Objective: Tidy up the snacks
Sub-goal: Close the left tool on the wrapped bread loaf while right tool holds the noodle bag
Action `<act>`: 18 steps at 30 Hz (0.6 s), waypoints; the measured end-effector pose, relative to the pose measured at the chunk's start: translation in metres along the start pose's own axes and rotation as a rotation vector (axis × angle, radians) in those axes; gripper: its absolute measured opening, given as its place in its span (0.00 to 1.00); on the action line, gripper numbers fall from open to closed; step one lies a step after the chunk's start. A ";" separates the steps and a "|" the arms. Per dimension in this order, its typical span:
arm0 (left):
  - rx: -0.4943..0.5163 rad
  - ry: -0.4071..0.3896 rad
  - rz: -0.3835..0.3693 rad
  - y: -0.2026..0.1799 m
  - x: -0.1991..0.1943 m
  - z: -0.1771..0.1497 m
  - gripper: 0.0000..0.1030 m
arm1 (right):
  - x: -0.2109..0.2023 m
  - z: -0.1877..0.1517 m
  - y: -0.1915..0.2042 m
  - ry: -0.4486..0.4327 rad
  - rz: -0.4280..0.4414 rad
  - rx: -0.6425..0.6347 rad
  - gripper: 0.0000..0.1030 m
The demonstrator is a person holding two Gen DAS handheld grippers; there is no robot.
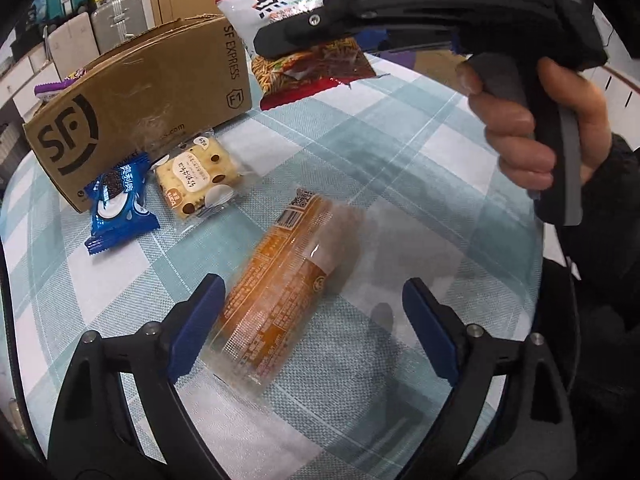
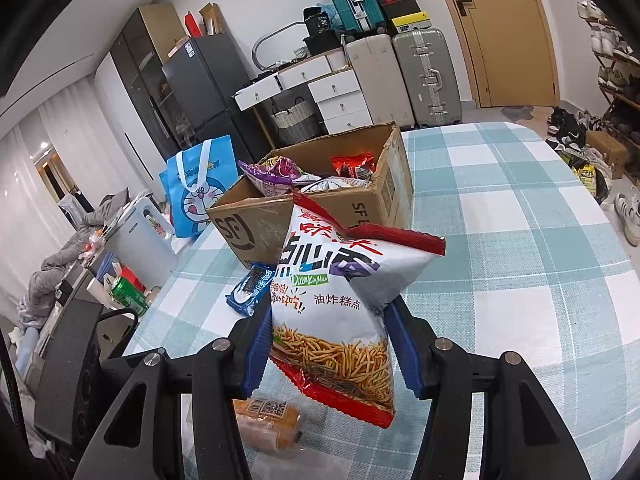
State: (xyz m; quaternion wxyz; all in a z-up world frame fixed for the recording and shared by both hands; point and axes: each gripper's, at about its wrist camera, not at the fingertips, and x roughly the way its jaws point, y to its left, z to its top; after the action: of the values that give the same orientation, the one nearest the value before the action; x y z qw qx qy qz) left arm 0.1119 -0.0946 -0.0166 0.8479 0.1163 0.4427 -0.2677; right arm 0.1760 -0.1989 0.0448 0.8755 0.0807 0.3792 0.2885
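My right gripper (image 2: 328, 344) is shut on a white and red bag of fried noodle snacks (image 2: 344, 304) and holds it above the table, in front of the open cardboard box (image 2: 384, 184). That bag also shows in the left wrist view (image 1: 304, 40), clamped by the right gripper (image 1: 304, 38). My left gripper (image 1: 312, 320) is open and empty, with an orange wrapped roll (image 1: 276, 292) lying on the table between its fingers, against the left one. A blue cookie pack (image 1: 120, 208) and a clear cracker pack (image 1: 200, 176) lie beside the box (image 1: 140, 100).
The box holds several snack bags, a purple one (image 2: 272, 172) and a red one (image 2: 356, 164). The checked tablecloth (image 2: 500, 240) covers the table. A blue cartoon bag (image 2: 200, 188) stands left of the box. Suitcases and drawers stand behind the table.
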 end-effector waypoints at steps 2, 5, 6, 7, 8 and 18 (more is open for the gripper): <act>0.003 -0.001 0.002 -0.001 0.004 0.001 0.87 | 0.000 0.000 0.000 0.001 0.001 -0.003 0.53; 0.009 -0.009 0.014 -0.003 0.009 0.002 0.87 | 0.000 0.000 0.001 0.001 0.002 -0.002 0.53; 0.010 -0.007 0.025 -0.003 0.011 0.003 0.87 | 0.000 0.000 0.001 0.001 0.001 -0.002 0.53; 0.012 -0.005 0.034 -0.002 0.012 0.004 0.87 | 0.000 0.000 0.001 0.001 -0.001 -0.002 0.53; 0.015 -0.004 0.045 -0.002 0.015 0.004 0.87 | 0.000 0.000 0.001 0.001 -0.001 -0.002 0.53; -0.074 -0.010 0.075 0.017 0.018 0.007 0.53 | 0.000 0.000 0.001 0.000 -0.001 -0.003 0.53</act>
State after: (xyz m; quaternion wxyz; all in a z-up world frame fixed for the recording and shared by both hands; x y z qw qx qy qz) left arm 0.1348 -0.0898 -0.0272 0.8633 0.0997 0.4433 -0.2199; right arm 0.1762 -0.1982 0.0452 0.8757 0.0791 0.3789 0.2885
